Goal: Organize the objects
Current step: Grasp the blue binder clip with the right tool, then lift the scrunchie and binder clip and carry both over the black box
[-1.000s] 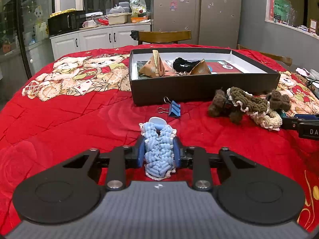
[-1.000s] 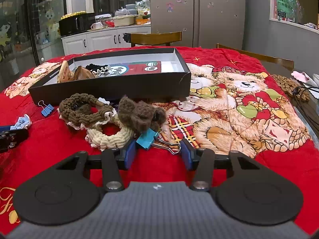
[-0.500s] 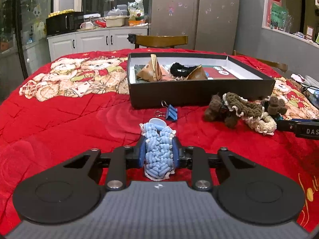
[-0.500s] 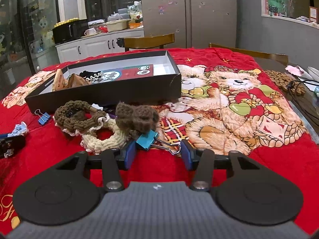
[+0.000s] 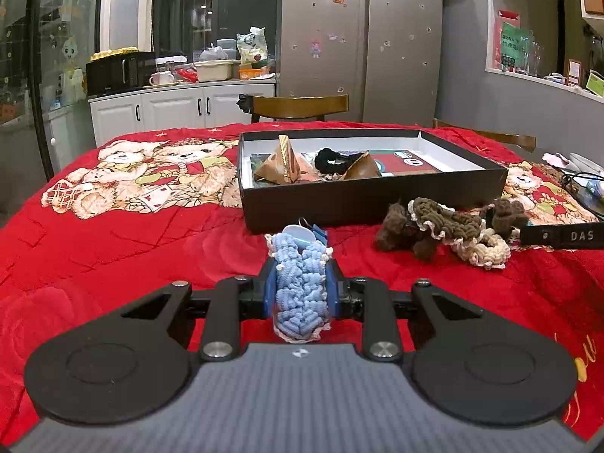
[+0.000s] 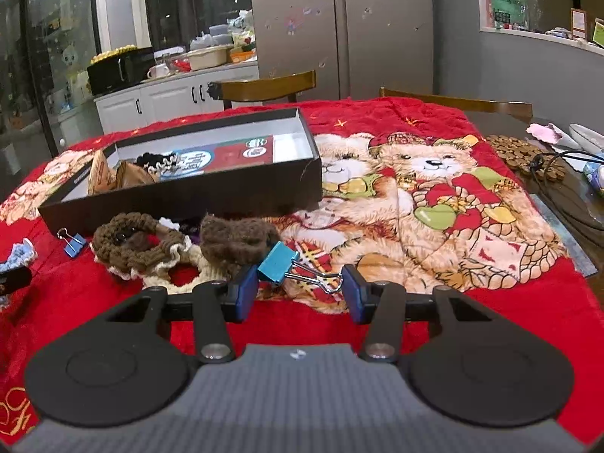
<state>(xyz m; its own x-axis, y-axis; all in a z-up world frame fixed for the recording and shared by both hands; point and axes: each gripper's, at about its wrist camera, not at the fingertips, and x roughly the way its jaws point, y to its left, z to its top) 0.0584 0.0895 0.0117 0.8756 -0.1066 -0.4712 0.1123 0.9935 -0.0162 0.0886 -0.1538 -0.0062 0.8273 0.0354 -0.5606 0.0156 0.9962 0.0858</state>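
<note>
My left gripper [image 5: 300, 291] is shut on a light blue crocheted scrunchie [image 5: 300, 283], held just above the red bear-print cloth [image 5: 132, 249]. My right gripper [image 6: 300, 287] is shut on a blue binder clip [image 6: 277, 262]: its body is against the left pad and its wire handles against the right pad. Beyond both stands an open black box [image 5: 377, 204] [image 6: 181, 200] holding brown paper packets [image 5: 281, 164], a black scrunchie [image 5: 332, 158] and a red card. In front of the box lie brown and cream scrunchies [image 5: 445, 226] [image 6: 151, 251] and a small blue binder clip [image 5: 320, 232] [image 6: 73, 245].
The right gripper's body [image 5: 562, 236] shows at the left view's right edge. At the table's right edge are a beaded mat [image 6: 524, 154], cables and dishes. Wooden chairs [image 5: 298, 105] stand at the far side, with cabinets and a fridge behind.
Both views have tipped upward a little, so more of the room shows. The scrunchie and the clip keep their places between the pads. Nothing on the cloth has moved.
</note>
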